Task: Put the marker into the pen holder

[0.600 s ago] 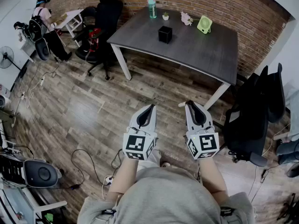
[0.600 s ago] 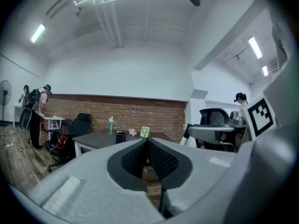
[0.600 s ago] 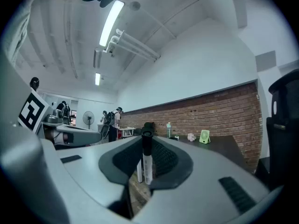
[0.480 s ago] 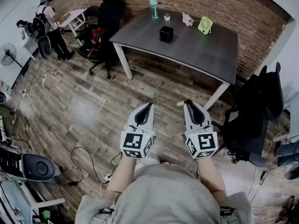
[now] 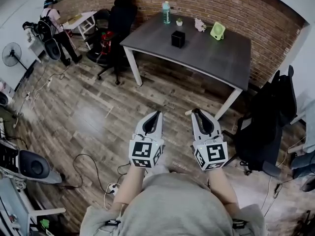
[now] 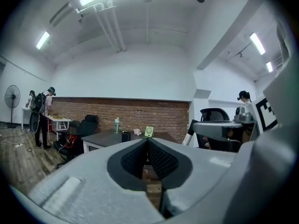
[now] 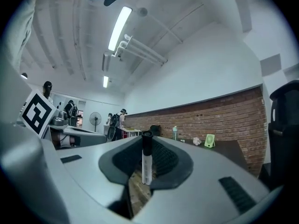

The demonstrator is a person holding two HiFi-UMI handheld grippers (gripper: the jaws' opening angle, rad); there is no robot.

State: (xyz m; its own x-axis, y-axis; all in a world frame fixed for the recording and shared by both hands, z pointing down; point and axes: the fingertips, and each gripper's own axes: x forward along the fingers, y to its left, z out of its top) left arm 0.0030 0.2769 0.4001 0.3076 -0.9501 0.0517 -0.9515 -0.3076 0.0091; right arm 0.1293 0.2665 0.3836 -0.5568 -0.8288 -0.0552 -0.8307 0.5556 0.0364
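A: Status?
B: Table (image 5: 216, 58) is sitting well ahead, pen holder (image 5: 178, 38) standing on it. Right gripper (image 5: 196, 111) is pinching the marker (image 7: 146, 167). Left gripper (image 5: 158, 113) is pressing together on nothing. Carry and drop-in are pending, I'd say.
A: Views?
B: Head view is showing only the marker's end; right gripper view is showing it whole.

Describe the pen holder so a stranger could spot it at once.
Find the grey table against the brick wall. The pen holder stands alone, in front of the bottle, plant and green fan along the wall side. It is the only black, boxy thing there.
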